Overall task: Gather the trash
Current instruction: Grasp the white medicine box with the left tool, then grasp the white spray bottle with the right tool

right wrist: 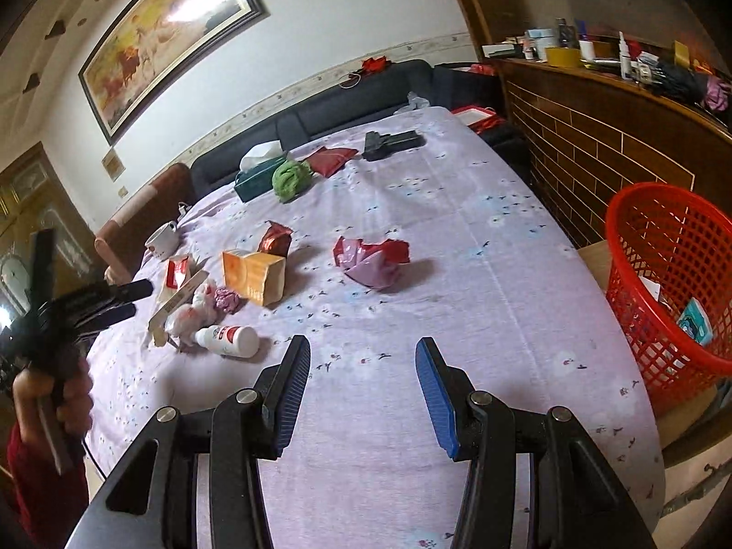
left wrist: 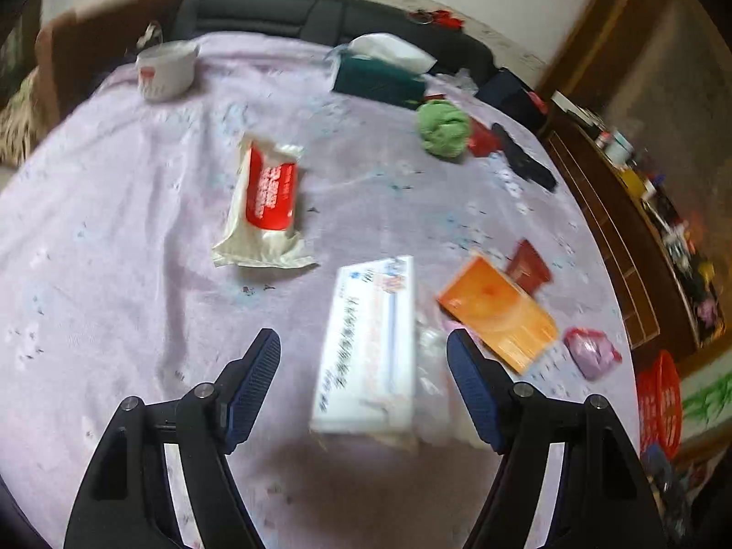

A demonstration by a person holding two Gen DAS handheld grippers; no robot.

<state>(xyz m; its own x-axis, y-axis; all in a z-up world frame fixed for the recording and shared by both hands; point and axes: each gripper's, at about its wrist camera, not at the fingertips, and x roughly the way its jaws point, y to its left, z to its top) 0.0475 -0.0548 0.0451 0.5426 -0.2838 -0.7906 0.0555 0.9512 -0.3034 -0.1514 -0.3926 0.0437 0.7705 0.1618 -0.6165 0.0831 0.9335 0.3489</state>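
My left gripper (left wrist: 363,366), jaws spread and empty, hangs over a white carton (left wrist: 368,347) on the lilac cloth (left wrist: 114,228): light and stiff, I judge, best pinched across its long sides. One orange box (left wrist: 498,315) lies just right. My right gripper (right wrist: 362,393) gapes empty; one red basket (right wrist: 672,283) waits.

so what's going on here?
A person with a gripper in each hand is clearing trash off a lilac-covered table. Both are open and empty. The left gripper is over a white box; the right gripper hangs over bare cloth. A red basket waits beside the table, some items inside.
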